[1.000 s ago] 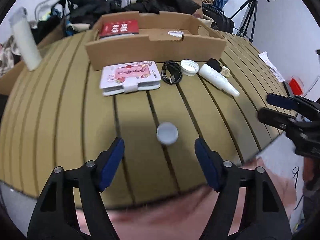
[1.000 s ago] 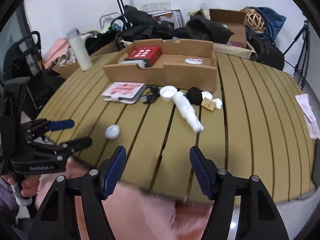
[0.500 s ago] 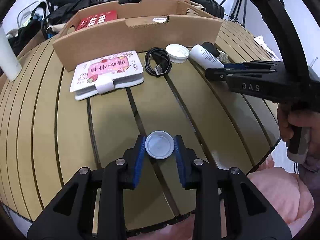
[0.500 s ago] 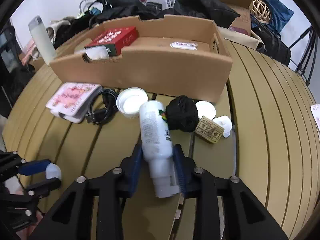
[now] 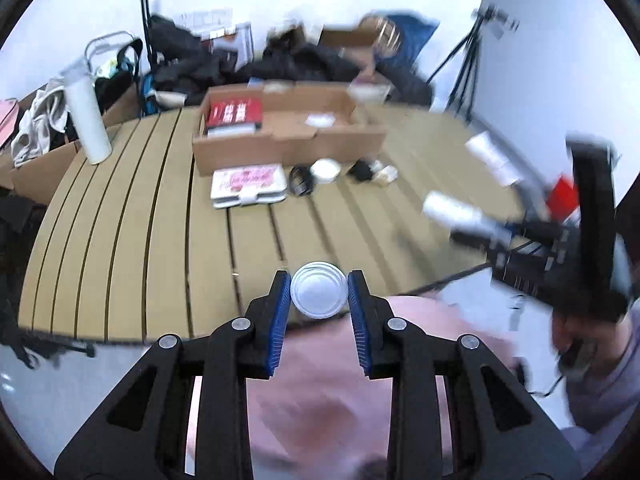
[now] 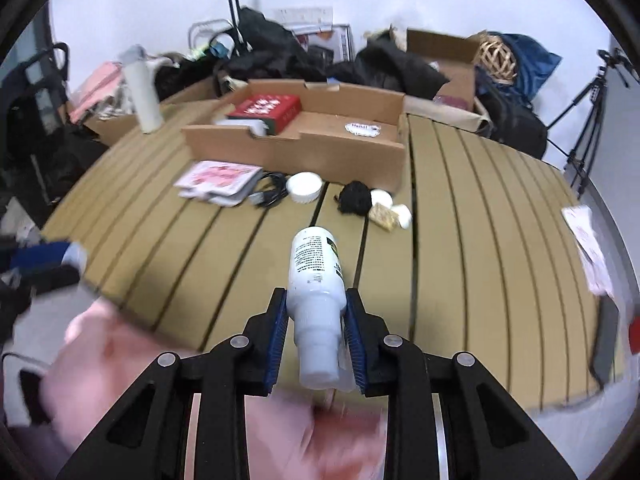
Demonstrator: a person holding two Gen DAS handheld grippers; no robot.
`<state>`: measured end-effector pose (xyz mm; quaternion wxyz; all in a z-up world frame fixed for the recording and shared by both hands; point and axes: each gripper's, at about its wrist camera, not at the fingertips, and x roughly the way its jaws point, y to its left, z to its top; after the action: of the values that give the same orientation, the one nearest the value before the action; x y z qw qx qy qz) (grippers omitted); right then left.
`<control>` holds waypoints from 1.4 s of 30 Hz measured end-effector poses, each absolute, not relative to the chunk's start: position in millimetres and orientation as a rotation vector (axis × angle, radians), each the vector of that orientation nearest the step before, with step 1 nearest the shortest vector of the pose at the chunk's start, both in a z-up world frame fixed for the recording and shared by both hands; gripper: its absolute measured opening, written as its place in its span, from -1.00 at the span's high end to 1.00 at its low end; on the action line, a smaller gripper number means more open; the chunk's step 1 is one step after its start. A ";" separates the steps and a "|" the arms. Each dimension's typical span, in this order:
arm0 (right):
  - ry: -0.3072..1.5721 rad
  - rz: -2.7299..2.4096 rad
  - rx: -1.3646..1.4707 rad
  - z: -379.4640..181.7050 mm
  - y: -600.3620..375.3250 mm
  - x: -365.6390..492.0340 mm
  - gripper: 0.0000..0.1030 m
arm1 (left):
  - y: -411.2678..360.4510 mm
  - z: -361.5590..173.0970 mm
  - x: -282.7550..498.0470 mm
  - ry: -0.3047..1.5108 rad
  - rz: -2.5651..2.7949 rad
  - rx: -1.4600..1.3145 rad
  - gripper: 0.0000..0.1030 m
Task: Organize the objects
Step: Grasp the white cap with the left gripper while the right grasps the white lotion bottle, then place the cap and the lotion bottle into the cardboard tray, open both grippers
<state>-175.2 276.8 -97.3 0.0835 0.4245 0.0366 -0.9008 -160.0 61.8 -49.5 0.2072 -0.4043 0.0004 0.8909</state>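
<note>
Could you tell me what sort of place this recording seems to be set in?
Probably a cluttered storeroom or workroom used for filming: a slatted table, a camera tripod, and bags and clothes heaped against the wall.

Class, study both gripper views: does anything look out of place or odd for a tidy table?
Yes. The white bottle in the right gripper has no cap; the left gripper holds a small white cap apart from it. Loose items still lie outside the cardboard box.
</note>
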 end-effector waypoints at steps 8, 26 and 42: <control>0.087 -2.681 1.126 -64.3 259.6 -75.3 0.41 | 67.0 -5.5 -95.3 0.014 2.497 -0.947 0.50; -0.250 -2.546 1.159 -46.7 294.3 -223.6 0.41 | 96.3 11.2 -279.0 0.012 2.407 -1.060 0.50; 0.110 -2.756 1.794 -146.2 295.9 -582.0 0.41 | 158.2 -136.4 -615.6 0.161 2.457 -1.489 0.50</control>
<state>-582.0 295.9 -146.2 -0.0744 0.5436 0.0333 -0.8354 -615.6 158.2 -136.4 0.1315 -0.5129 0.0556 0.8465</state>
